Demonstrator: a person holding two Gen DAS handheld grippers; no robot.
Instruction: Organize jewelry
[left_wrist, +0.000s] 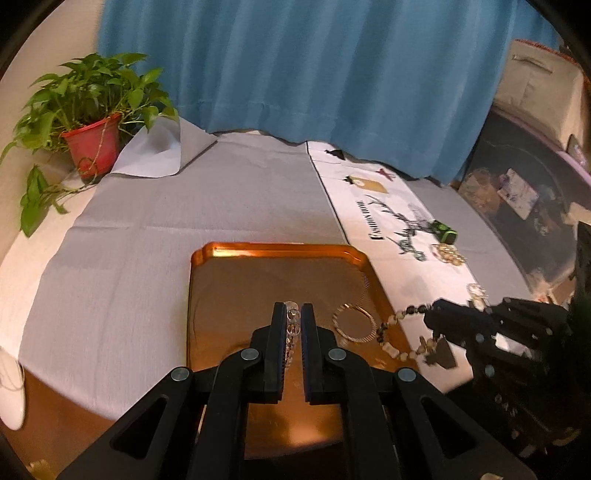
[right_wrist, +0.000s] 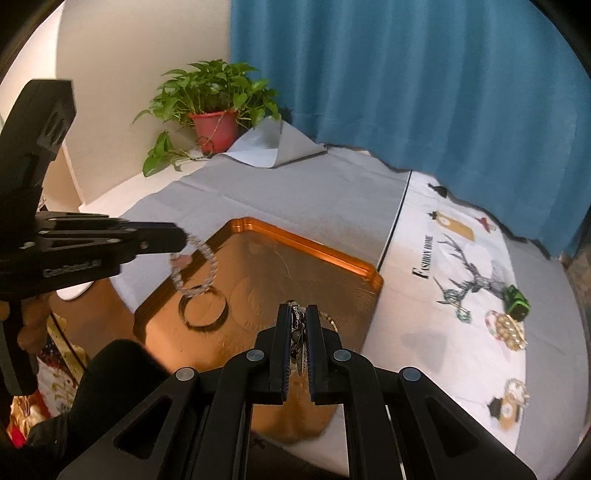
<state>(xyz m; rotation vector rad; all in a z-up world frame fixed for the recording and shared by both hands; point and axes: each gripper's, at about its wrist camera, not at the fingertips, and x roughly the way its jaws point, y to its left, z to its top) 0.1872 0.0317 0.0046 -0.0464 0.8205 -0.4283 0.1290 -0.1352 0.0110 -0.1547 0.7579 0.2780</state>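
A grey-clothed surface (left_wrist: 184, 221) stands before a blue curtain (left_wrist: 314, 74). The left hand-held gripper (left_wrist: 294, 314) is clamped on a clear bead bracelet (right_wrist: 195, 266) above the copper tray (left_wrist: 258, 251). The right hand-held gripper (right_wrist: 300, 314) pinches a dark beaded necklace (left_wrist: 402, 317) at the tray's right edge, where a ring bracelet (left_wrist: 354, 321) lies.

A tray (right_wrist: 266, 236) lies on the cloth-covered worktop (left_wrist: 184, 206) with a bangle (left_wrist: 354, 322) in it; a printed mat (right_wrist: 424, 321) lies to its right, bearing a box (right_wrist: 517, 301) and bracelets (right_wrist: 506, 328); a potted plant (right_wrist: 214, 125) stands behind at the far-left corner, before the curtain (left_wrist: 314, 66).
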